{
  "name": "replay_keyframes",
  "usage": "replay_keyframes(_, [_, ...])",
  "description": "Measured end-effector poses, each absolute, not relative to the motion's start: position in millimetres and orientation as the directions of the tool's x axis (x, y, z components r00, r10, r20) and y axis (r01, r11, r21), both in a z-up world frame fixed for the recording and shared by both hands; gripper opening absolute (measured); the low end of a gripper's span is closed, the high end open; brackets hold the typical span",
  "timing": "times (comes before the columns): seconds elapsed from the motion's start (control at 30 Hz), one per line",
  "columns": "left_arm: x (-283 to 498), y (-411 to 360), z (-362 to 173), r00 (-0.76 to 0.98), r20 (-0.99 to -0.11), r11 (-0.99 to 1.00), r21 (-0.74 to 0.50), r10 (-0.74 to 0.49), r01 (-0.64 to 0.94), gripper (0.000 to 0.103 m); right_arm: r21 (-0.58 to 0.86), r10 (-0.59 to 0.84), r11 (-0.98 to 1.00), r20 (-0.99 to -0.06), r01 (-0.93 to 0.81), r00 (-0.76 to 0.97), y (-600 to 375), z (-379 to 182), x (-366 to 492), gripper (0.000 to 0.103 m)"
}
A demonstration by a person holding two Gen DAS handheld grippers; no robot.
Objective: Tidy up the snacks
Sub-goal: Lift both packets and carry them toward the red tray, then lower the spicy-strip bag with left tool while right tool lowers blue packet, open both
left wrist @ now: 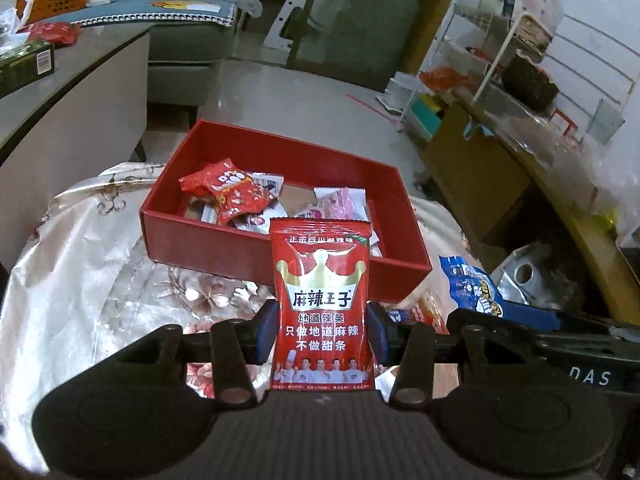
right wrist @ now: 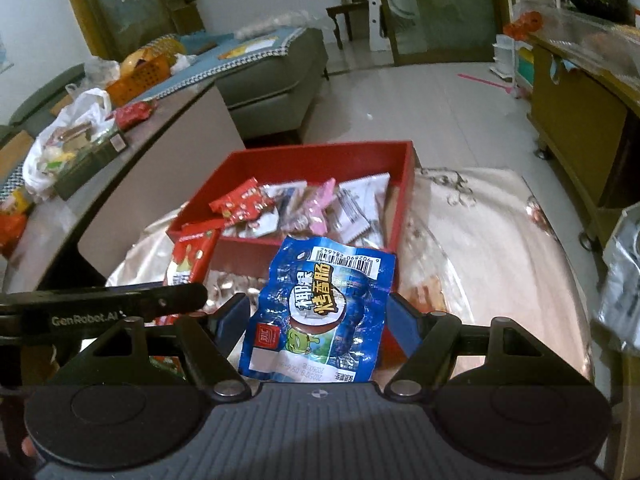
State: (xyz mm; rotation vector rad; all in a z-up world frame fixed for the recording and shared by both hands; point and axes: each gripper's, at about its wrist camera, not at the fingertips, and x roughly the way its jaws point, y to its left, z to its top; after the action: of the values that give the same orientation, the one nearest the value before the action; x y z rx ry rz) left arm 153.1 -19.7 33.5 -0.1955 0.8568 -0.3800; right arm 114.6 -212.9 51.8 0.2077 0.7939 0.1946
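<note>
Left gripper (left wrist: 323, 330) is clamping a red spicy-strip packet (left wrist: 321, 312) upright between its blue pads, in front of the red box (left wrist: 208, 240) standing on the silvery floral cloth (left wrist: 80, 260). Right gripper (right wrist: 318, 320) is pinching a crumpled blue sausage packet (right wrist: 320, 312), jaws about half spread, just short of the box's near wall. Only the left view is showing that wall's full face; only the right view is showing the white plastic bag (right wrist: 64, 140) on the grey table (right wrist: 168, 128).
</note>
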Motion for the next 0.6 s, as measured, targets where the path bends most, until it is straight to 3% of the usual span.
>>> replay_keyframes(0.6, [196.0,8.5,59.0,0.676,-0.619,0.905,-0.385,-0.399,0.182,0.040,0.267,0.237,0.961,-0.647,-0.076,0.724,-228.2,66.2,153.5,0.079])
